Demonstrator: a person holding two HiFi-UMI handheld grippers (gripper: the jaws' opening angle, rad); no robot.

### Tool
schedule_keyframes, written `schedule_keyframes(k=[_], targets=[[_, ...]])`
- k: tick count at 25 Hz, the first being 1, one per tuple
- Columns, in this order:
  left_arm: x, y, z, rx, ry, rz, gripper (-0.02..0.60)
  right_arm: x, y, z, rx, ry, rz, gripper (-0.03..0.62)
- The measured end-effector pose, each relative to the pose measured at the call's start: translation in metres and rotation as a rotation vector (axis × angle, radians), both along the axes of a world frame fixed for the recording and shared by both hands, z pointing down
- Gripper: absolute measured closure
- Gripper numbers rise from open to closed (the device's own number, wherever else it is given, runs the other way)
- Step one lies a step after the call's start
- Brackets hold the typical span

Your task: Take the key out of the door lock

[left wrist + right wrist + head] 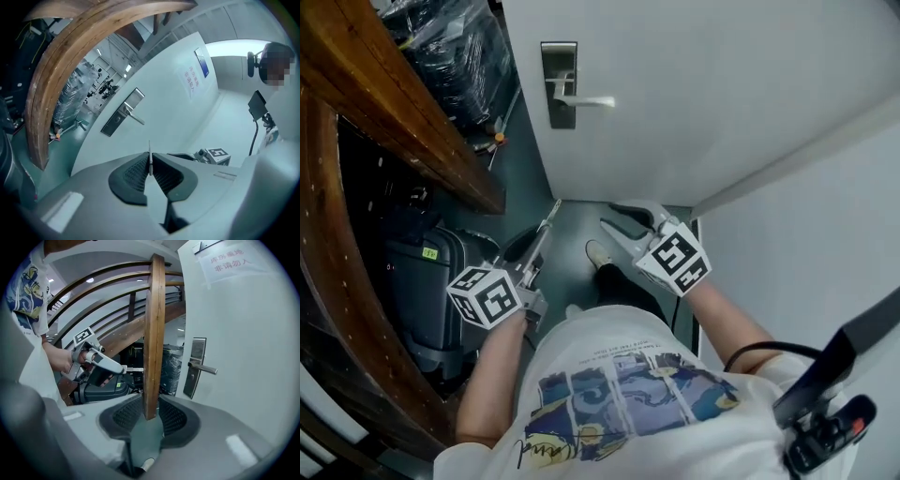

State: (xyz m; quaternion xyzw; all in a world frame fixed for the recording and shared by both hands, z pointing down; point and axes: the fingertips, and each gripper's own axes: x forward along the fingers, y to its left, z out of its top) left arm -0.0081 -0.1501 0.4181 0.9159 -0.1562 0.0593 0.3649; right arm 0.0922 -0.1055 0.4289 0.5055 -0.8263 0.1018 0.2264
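Key (150, 149), a thin silvery blade seen edge-on at frame centre, stands upright with its tip toward the door (178, 117). It is pinched in the left gripper (150, 165). The right gripper (151, 417) stands partly open, empty.

Left tool (150, 161) pinches a thin key (150, 147), seen edge-on. White door (183, 103) ahead. Lever handle (137, 118) sticks out from it.

Two hand-held grippers (551, 212) (612, 217), one white door (722, 94), one lever handle (581, 100), one key (149, 157), one dark suitcase (422, 281).
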Motion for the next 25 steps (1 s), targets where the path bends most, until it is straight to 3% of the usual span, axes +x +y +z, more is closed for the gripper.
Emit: schedule_keyframes(k=[11,25], targets=[[-0.015,0.039,-0.008,0.139,-0.118,0.112,0.555,-0.031,0.041,-0.006,0.02,-0.037,0.049,0.514],[-0.018,0.056,-0.015,0.19,-0.139,0.162,0.555,-0.043,0.061,-0.023,0.052,-0.038,0.078,0.523]])
